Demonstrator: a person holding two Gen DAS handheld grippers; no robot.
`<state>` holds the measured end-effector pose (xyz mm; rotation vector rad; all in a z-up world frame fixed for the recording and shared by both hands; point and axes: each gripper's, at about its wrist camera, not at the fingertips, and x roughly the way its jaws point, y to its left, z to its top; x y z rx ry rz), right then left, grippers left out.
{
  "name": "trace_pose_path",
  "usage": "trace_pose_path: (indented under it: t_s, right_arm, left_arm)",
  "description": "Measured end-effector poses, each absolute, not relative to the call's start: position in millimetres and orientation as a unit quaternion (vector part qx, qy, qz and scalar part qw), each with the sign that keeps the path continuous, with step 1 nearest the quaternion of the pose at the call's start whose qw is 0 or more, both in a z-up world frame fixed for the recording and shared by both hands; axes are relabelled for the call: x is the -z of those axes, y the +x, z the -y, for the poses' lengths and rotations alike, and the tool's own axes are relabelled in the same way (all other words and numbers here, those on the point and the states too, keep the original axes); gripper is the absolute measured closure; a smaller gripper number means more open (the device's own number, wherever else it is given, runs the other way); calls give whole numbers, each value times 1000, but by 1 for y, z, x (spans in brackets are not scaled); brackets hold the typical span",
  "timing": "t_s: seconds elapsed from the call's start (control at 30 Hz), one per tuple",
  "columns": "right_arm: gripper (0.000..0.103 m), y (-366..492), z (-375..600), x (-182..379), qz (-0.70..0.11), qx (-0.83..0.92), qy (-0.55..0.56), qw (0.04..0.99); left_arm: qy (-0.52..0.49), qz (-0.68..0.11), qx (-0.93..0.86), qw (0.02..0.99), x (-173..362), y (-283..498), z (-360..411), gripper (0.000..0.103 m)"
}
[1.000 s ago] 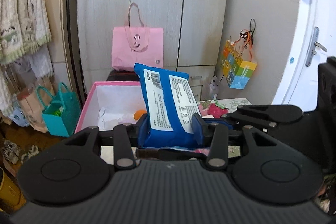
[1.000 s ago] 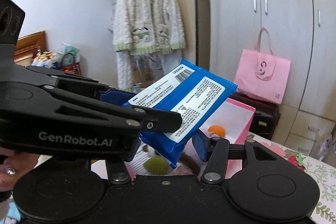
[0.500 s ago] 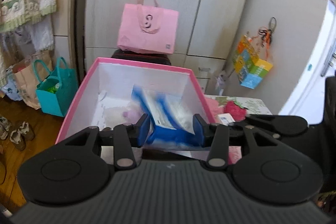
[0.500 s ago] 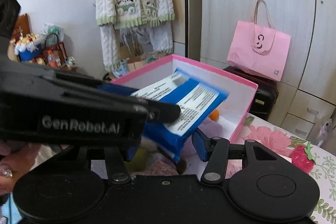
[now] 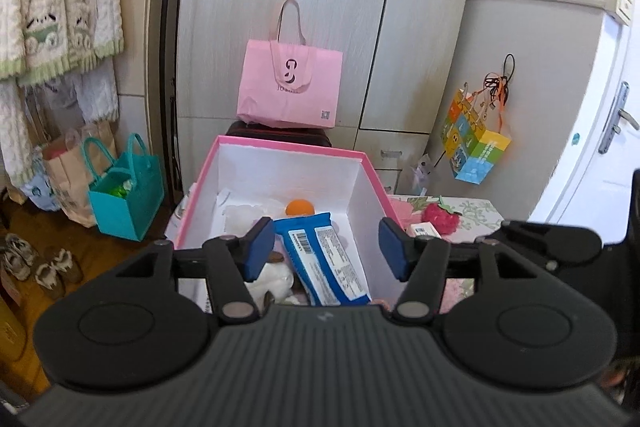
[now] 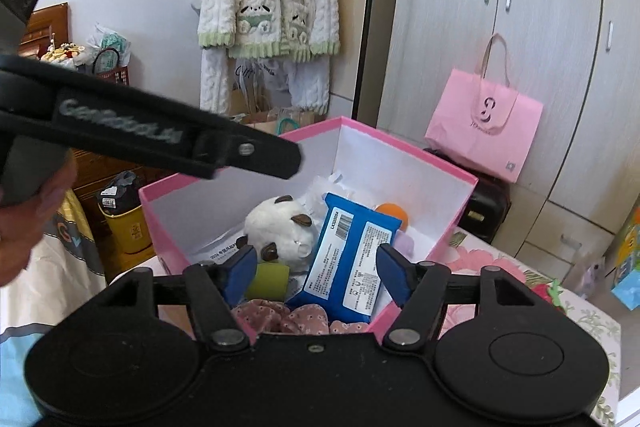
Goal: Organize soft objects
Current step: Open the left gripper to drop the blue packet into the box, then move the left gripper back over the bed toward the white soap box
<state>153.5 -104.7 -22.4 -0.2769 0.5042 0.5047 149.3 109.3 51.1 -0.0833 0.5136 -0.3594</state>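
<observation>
Room: wardrobe (image 5: 332,7) behind | pink box (image 5: 288,147) on floral surface (image 6: 500,267) | blue pack (image 5: 326,259) lies inside box beside plush (image 6: 280,223) | left gripper (image 5: 326,249) opening, released | right gripper (image 6: 316,273) opening, released, pack free between pads.

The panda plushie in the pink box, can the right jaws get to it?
Probably yes. The panda plushie lies uncovered in the open pink box, beside the blue packet; the right gripper, jaws opening and empty, hovers just above.
</observation>
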Motion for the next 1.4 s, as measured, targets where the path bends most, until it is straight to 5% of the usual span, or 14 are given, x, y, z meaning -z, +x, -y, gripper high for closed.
trace_pose_path:
  t_s: [0.7,1.4]
  right_arm:
    - [28,72,165,-16,-210,-218,-163,939]
    - [23,52,253,9,-240,-181,-136,944]
  left_arm:
    - [27,-232,217,948,-85,45,-91,34]
    - [82,-318,262,908,-29,58,-2,31]
